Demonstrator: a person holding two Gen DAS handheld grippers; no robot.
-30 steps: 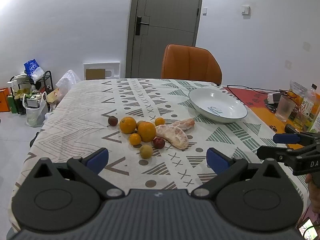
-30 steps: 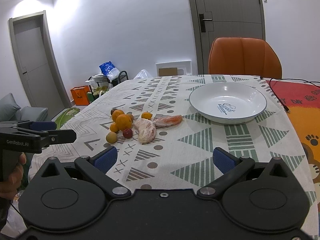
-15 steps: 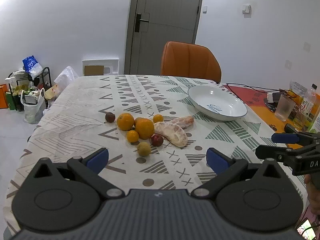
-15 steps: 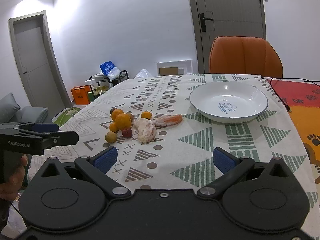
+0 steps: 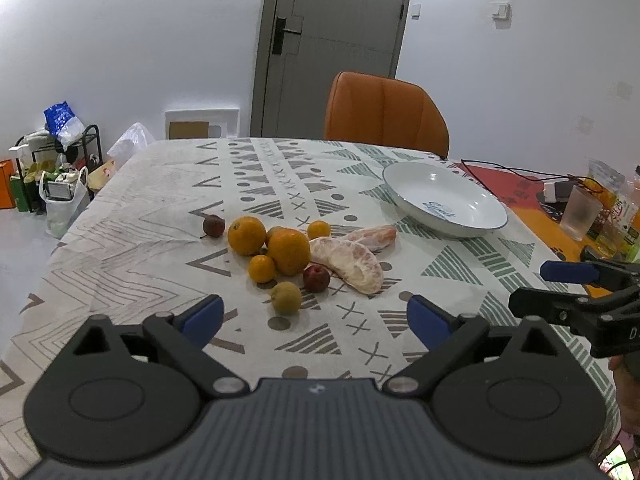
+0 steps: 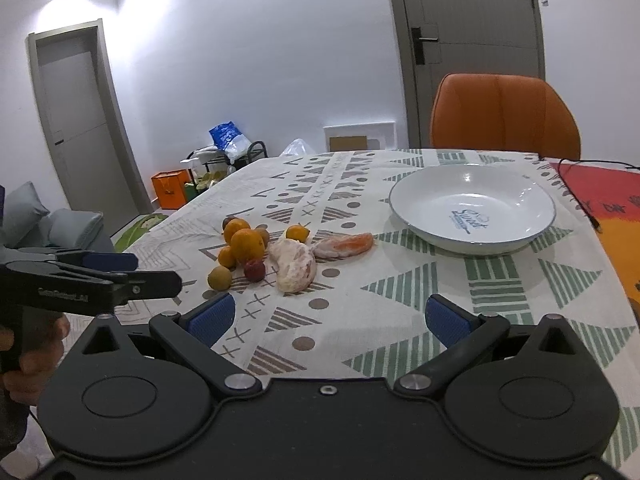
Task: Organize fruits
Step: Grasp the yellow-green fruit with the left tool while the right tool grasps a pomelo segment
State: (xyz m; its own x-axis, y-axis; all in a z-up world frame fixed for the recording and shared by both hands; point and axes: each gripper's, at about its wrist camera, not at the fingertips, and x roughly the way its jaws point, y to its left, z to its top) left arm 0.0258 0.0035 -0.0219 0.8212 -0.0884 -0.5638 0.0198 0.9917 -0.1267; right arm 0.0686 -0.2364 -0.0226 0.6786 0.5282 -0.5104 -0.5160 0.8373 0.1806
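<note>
A cluster of fruit lies mid-table: two large oranges (image 5: 287,251), small oranges, a yellow-green fruit (image 5: 285,297), a red fruit (image 5: 316,277), a dark fruit (image 5: 213,225) and two peeled pomelo pieces (image 5: 352,264). An empty white bowl (image 5: 444,199) stands to the right of them. My left gripper (image 5: 314,318) is open and empty, just short of the fruit. My right gripper (image 6: 328,316) is open and empty, short of the pomelo (image 6: 295,266) and the bowl (image 6: 472,208). Each gripper shows from the side in the other's view.
An orange chair (image 5: 384,114) stands at the table's far side. A glass (image 5: 578,218), bottles and a cable sit on the red-orange mat at the right. Bags and a rack (image 5: 52,168) stand on the floor at the left.
Both grippers have moved forward toward the fruit, so the cluster looks closer. Both stay open and nothing on the table has moved.
</note>
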